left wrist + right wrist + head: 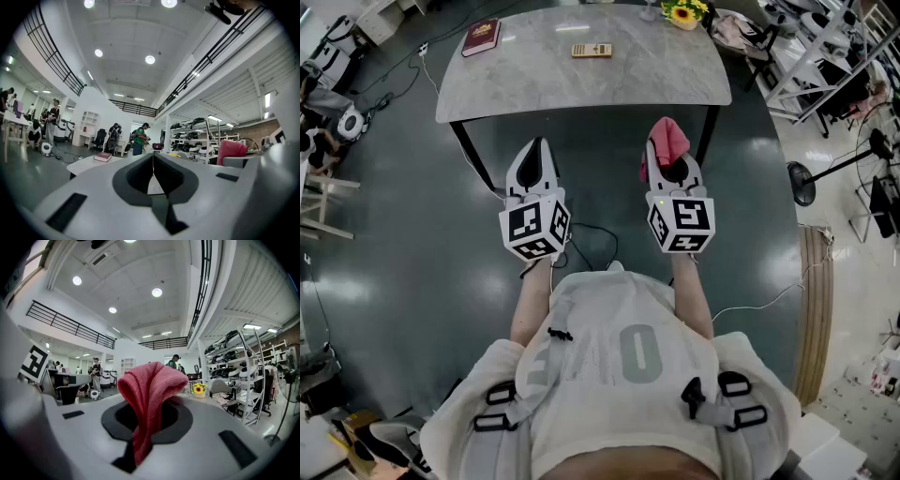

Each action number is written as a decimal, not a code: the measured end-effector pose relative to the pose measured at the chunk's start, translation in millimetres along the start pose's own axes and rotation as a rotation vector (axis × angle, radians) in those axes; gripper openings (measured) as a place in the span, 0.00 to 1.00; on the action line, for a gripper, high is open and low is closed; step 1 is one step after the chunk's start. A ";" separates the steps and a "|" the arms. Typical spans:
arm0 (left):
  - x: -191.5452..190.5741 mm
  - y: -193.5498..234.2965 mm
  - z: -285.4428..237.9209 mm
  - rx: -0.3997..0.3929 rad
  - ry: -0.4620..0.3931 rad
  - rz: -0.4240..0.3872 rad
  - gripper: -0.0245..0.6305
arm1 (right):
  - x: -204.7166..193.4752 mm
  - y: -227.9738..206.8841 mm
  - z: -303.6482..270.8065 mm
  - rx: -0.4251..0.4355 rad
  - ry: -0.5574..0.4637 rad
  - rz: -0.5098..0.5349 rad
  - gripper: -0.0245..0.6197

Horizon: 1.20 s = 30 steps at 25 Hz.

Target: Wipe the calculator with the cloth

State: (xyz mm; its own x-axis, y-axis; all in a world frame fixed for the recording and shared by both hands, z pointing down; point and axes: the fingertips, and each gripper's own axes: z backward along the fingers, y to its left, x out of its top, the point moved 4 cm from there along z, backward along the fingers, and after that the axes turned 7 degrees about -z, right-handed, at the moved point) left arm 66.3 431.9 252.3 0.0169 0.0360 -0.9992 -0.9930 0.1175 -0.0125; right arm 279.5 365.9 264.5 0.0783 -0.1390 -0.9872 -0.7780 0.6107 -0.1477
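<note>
A tan calculator lies flat near the far middle of the grey table. My right gripper is shut on a pink cloth, which bunches up over the jaw tips and hangs down between them. It hovers level over the floor, short of the table's near edge. To its left my left gripper is shut with nothing in it; its jaws meet in a thin line. Both grippers are well short of the calculator.
A dark red book lies at the table's far left, also seen from the left gripper. A pot of yellow flowers stands at the far right corner. Cables trail across the dark floor. Shelving and a standing fan are on the right.
</note>
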 end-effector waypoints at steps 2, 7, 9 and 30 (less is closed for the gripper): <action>1.6 0.2 -2.5 0.000 -0.003 0.000 0.07 | 1.2 -0.2 -2.7 0.004 0.001 0.003 0.12; 2.6 -0.6 -4.0 0.002 -0.010 -0.010 0.07 | 1.6 -1.9 -3.9 0.029 -0.008 -0.001 0.11; 2.7 0.1 -3.2 0.014 -0.009 -0.007 0.07 | 2.4 -6.2 -2.3 0.040 -0.016 -0.025 0.11; 1.0 55.8 -10.1 0.176 -0.038 0.045 0.07 | -4.6 -20.5 -38.6 0.117 -0.024 -0.078 0.12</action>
State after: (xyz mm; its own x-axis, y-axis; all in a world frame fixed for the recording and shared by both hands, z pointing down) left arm 9.7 428.5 250.3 -0.0197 0.0823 -0.9964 -0.9571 0.2867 0.0426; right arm 271.0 323.9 274.5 0.1517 -0.1714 -0.9735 -0.6913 0.6856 -0.2284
